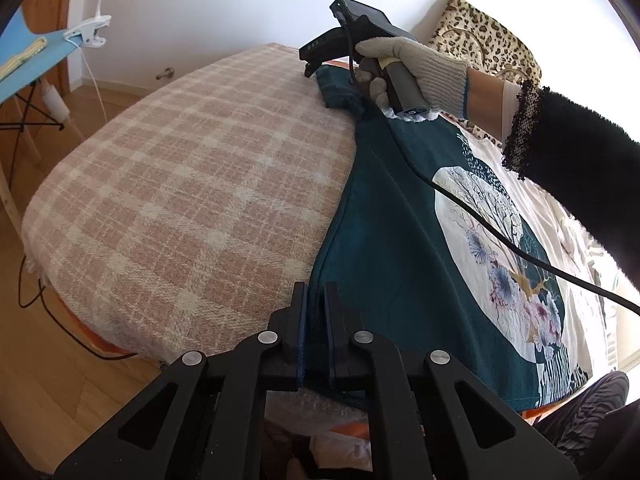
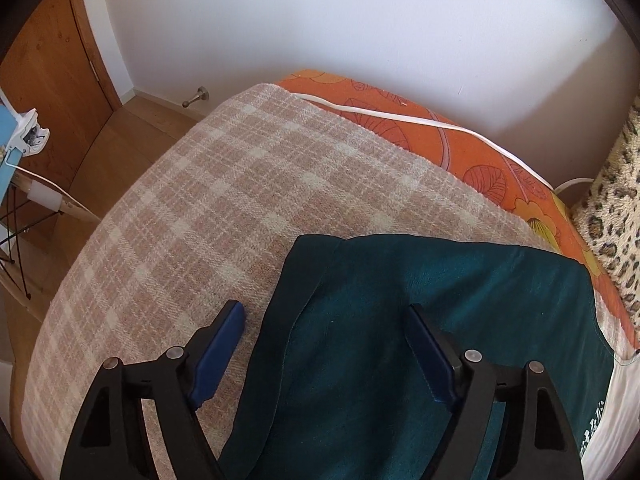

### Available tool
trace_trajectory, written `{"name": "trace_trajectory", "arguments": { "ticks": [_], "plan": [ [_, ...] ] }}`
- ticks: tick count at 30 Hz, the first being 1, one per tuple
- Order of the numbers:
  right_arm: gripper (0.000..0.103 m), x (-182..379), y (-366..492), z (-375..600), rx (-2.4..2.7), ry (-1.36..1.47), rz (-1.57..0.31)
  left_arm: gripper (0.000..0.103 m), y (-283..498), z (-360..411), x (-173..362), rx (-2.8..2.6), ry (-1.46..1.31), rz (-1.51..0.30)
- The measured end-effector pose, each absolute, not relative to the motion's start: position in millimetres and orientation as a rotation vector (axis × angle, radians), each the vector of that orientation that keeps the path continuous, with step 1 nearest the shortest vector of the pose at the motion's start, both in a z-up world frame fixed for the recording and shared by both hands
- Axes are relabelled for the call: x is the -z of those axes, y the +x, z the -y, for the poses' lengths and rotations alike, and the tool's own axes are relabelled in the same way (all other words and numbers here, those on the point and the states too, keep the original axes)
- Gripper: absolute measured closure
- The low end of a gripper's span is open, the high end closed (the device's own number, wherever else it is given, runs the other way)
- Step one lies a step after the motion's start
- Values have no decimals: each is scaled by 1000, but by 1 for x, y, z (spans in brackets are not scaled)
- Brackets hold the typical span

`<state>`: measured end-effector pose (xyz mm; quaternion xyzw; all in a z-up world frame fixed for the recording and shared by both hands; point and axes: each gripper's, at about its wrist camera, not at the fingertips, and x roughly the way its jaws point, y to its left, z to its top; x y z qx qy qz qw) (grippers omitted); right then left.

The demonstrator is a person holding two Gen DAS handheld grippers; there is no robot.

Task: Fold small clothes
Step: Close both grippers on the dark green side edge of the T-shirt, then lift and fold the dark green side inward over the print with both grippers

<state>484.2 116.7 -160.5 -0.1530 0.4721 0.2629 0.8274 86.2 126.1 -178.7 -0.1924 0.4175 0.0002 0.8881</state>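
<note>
A teal shirt (image 1: 400,248) with a round white floral print lies flat on the plaid blanket (image 1: 192,184). In the left wrist view my left gripper (image 1: 316,312) is shut on the shirt's near left edge, with teal fabric between the pads. At the far end a gloved hand (image 1: 412,64) holds my right gripper (image 1: 309,69) down at the shirt's sleeve. In the right wrist view my right gripper (image 2: 324,308) stands open just above the shirt (image 2: 400,288). Its left finger is over the blanket (image 2: 200,200) and its right finger over the teal cloth.
A black cable (image 1: 480,224) runs from the right gripper across the shirt. An orange floral sheet (image 2: 460,148) with a white cord (image 2: 400,118) borders the blanket. A leopard-print cushion (image 1: 480,40) lies at the far right. A blue board with a white clamp (image 1: 88,32) stands left, over wooden floor.
</note>
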Motion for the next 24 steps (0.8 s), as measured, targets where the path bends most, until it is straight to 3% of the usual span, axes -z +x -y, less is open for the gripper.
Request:
{"name": "trace_trajectory", "arguments": {
  "ticks": [2,4,6,9,12,24],
  "plan": [
    [31,158,485,-115,-559,-320,-995,99,85,-129,179,16,-438,-863],
    [47,155,487,-112,-555,-310,-992,100,85,-130,179,26,-463,-858],
    [72,151,489,-105,-552,-295,-1000,100,83,-130,178,40,-475,-851],
    [95,147,498,-91,-568,-236,-1023,100,82,-127,174,50,-465,-839],
    [100,142,501,-74,-572,-205,-1017,101,82,-128,174,75,-496,-836],
    [102,108,493,-2,-552,-125,-953,101,78,-106,157,160,-443,-798]
  ]
}}
